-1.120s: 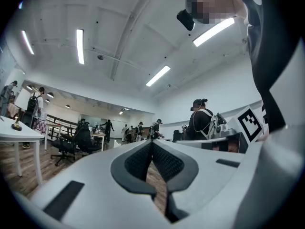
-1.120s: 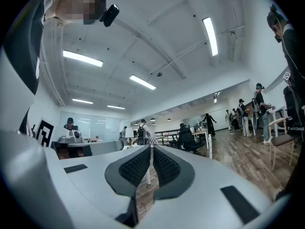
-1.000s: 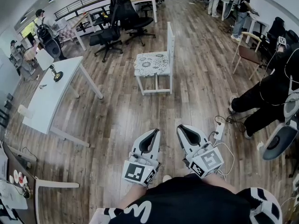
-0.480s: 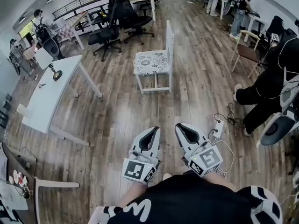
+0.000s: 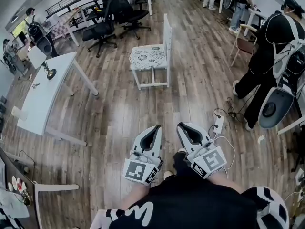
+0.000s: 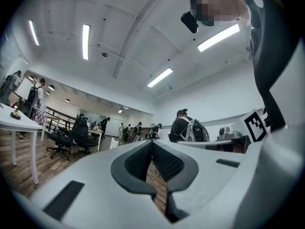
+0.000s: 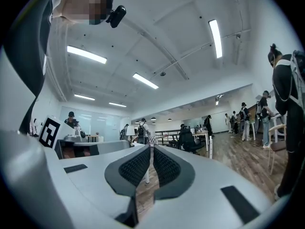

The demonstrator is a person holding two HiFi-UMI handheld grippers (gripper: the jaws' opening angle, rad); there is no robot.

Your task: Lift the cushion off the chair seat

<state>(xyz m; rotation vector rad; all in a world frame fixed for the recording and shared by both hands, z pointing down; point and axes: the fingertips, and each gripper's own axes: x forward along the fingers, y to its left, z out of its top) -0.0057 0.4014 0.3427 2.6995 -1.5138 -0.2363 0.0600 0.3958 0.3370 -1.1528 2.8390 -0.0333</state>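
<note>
A white wooden chair (image 5: 167,37) stands on the plank floor ahead of me, its back to the right. A pale floral cushion (image 5: 147,56) lies flat on its seat. My left gripper (image 5: 155,129) and right gripper (image 5: 183,126) are held side by side low in the head view, well short of the chair, pointing toward it. Both are shut with nothing between the jaws. In the left gripper view the left gripper (image 6: 151,142) has its ribbed pads pressed together. The right gripper (image 7: 151,147) shows its tips touching in the right gripper view.
A long white table (image 5: 47,94) with a small lamp stands at the left. Black office chairs (image 5: 102,30) sit beyond it. A person in black (image 5: 267,46) stands at the right by a wooden folding chair (image 5: 243,46). A power strip (image 5: 218,123) and cables lie near my right gripper.
The chair has slid a little up and left in the head view. The person at the right has straightened up. Both grippers stay shut, side by side.
</note>
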